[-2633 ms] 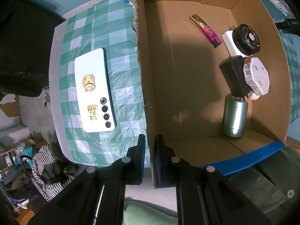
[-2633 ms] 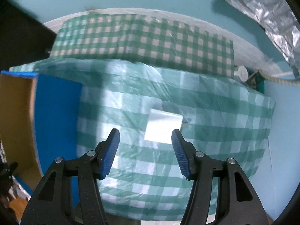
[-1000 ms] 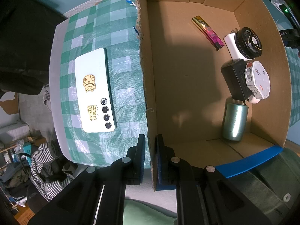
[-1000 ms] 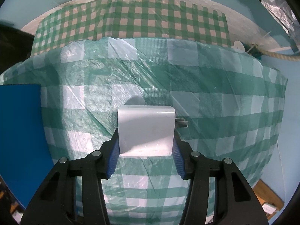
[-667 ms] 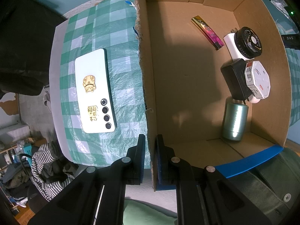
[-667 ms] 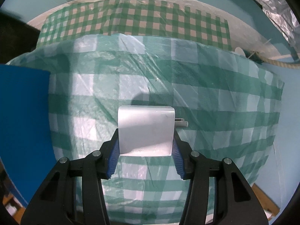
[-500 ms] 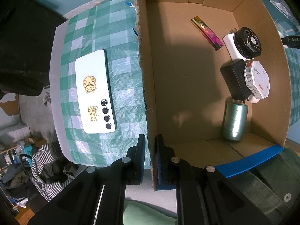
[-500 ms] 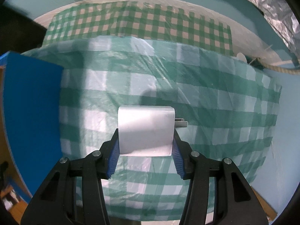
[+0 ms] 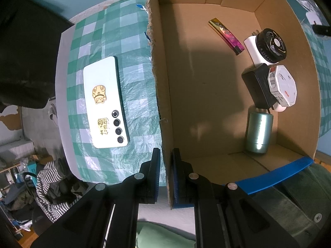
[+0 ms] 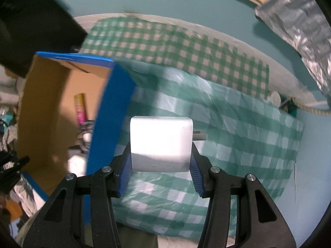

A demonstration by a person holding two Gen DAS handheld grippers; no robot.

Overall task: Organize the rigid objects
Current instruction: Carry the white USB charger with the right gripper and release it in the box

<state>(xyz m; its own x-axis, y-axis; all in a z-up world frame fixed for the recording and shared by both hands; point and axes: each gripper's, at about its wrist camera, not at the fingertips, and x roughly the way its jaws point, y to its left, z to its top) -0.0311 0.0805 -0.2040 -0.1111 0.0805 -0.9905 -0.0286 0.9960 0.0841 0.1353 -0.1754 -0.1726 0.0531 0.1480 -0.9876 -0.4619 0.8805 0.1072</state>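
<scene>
Right wrist view: right tongs clamp white charger, lifted above checkered table, box at left. Left tongs pinch box wall, steadying. Transport step; next carry left over rim, release inside near the other items.

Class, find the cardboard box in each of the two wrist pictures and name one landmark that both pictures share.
Left wrist view: the cardboard box fills the right half, seen from above, its near wall clamped by the left gripper.
Right wrist view: the box stands at the left edge, beside the white charger held in the right gripper.
Shared landmark: the pink and gold lighter inside the box.
</scene>
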